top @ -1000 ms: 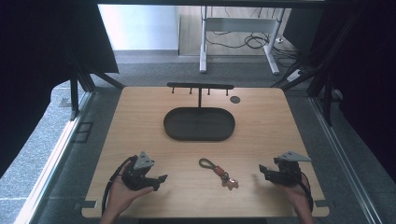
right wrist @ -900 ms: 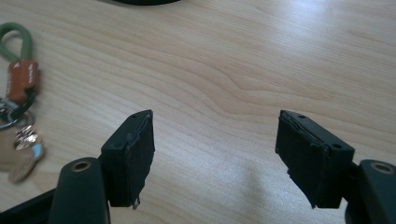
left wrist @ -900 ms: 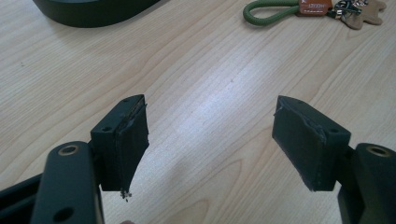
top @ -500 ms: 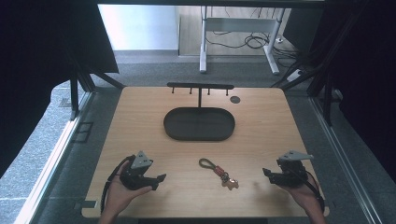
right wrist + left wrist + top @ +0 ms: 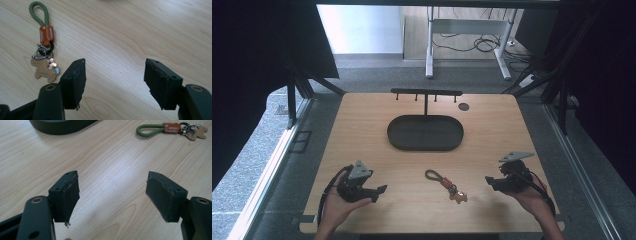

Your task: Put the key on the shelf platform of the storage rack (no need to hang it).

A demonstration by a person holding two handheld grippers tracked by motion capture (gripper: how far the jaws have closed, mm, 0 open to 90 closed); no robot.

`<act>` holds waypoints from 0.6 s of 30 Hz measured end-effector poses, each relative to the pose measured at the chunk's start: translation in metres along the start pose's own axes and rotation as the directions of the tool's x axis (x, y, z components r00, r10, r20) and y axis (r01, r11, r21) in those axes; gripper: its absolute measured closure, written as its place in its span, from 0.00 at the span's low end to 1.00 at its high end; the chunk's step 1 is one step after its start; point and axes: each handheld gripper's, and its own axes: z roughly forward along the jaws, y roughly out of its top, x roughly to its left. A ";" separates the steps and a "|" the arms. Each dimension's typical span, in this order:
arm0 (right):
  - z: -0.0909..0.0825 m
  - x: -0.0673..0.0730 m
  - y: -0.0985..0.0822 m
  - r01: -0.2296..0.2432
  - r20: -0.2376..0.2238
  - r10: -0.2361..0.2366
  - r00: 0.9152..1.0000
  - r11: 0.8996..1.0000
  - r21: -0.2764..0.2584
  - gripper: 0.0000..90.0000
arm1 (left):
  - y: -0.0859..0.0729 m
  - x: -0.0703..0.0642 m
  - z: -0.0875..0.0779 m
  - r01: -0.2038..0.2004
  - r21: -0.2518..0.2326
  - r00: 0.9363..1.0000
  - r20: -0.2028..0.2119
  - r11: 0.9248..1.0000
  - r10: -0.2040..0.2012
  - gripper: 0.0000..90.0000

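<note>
Grippers rest spread and empty: left gripper (image 5: 379, 190) unmoved, right gripper (image 5: 488, 181) drawn slightly back since a second ago. Green-looped keychain with tan leather charm (image 5: 447, 183) lies untouched between them on the light wooden table (image 5: 362, 130); no grasp begun.

A keychain (image 5: 447, 183) lies near a dark oval tray (image 5: 425, 133).
</note>
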 end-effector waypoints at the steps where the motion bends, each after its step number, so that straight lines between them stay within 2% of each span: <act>1: 0.000 0.000 0.002 0.001 -0.003 -0.001 1.000 1.000 -0.001 0.39 | 0.000 0.000 -0.001 0.006 -0.001 1.000 -0.004 1.000 -0.006 0.31; 6: -0.001 0.004 0.012 0.015 -0.005 -0.015 1.000 1.000 -0.009 0.39 | 0.003 -0.007 -0.003 -0.005 -0.008 1.000 -0.013 1.000 0.005 0.31; 10: -0.003 0.011 0.018 0.055 -0.023 -0.055 0.998 0.999 0.000 0.39 | 0.005 -0.011 0.000 -0.012 -0.001 1.000 -0.010 1.000 0.012 0.31; 15: -0.002 0.014 0.021 0.064 -0.031 -0.063 0.998 0.998 0.002 0.39 | 0.004 -0.010 0.003 -0.022 0.012 1.000 -0.006 1.000 0.022 0.31; 18: 0.004 0.018 0.024 0.076 -0.024 -0.075 0.997 0.997 0.023 0.39 | 0.003 -0.007 -0.003 -0.013 -0.008 1.000 -0.011 1.000 0.012 0.31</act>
